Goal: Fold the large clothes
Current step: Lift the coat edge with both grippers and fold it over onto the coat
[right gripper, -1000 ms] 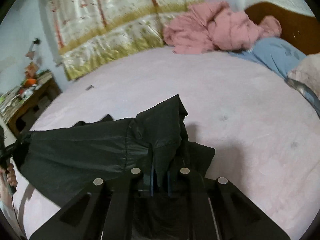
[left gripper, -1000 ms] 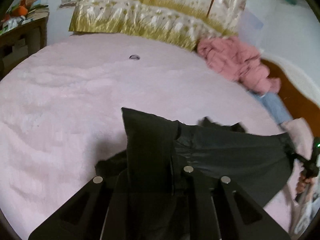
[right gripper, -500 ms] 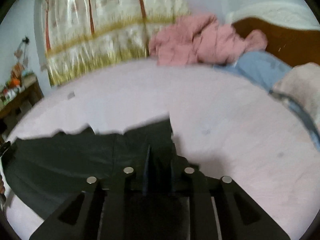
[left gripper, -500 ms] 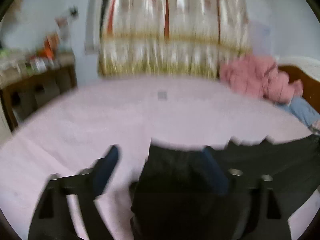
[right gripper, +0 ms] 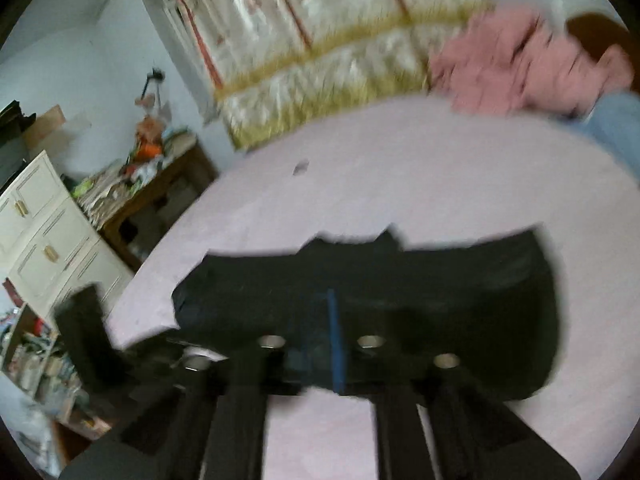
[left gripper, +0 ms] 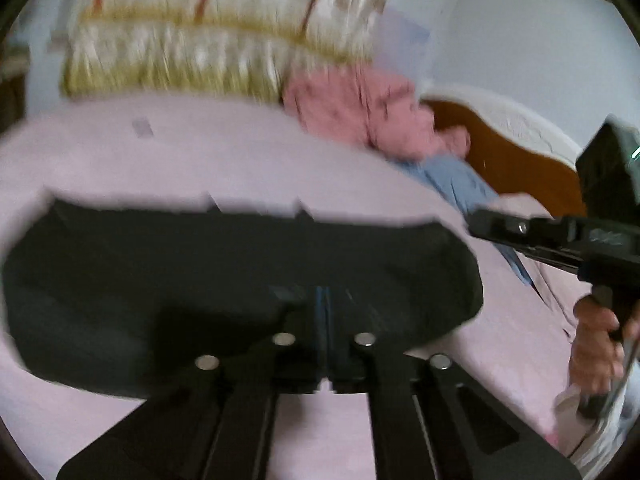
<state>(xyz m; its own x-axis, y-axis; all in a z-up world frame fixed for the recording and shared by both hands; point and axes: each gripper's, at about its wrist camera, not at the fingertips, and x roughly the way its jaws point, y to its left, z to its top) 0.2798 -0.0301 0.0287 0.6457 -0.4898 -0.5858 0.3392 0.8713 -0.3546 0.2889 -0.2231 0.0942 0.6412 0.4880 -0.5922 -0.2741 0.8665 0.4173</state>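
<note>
A dark garment (left gripper: 224, 280) lies spread in a wide, flat band across the pink bed (left gripper: 200, 160), in its near half, with its long edge running side to side and two small notches showing along its far edge. The left tool (left gripper: 325, 312) has its jaws pressed together with nothing between them; its tips sit over the near edge of the garment, about midway along its width, and whether they touch the cloth the blur does not let me tell. The right tool (right gripper: 332, 336) has its jaws nearly together and closing, a thin blue strip showing in the narrow gap, and no fold of cloth can be made out between them; it too hangs over the near edge of the garment. In the left wrist view the right tool (left gripper: 552, 236) appears at the right side, held by a hand (left gripper: 596, 344), its front end near the garment's right end. A pink jacket (left gripper: 360, 116) lies crumpled at the bed's far side by the wooden headboard (left gripper: 512, 160), with blue cloth (left gripper: 460, 180) beside it.
</note>
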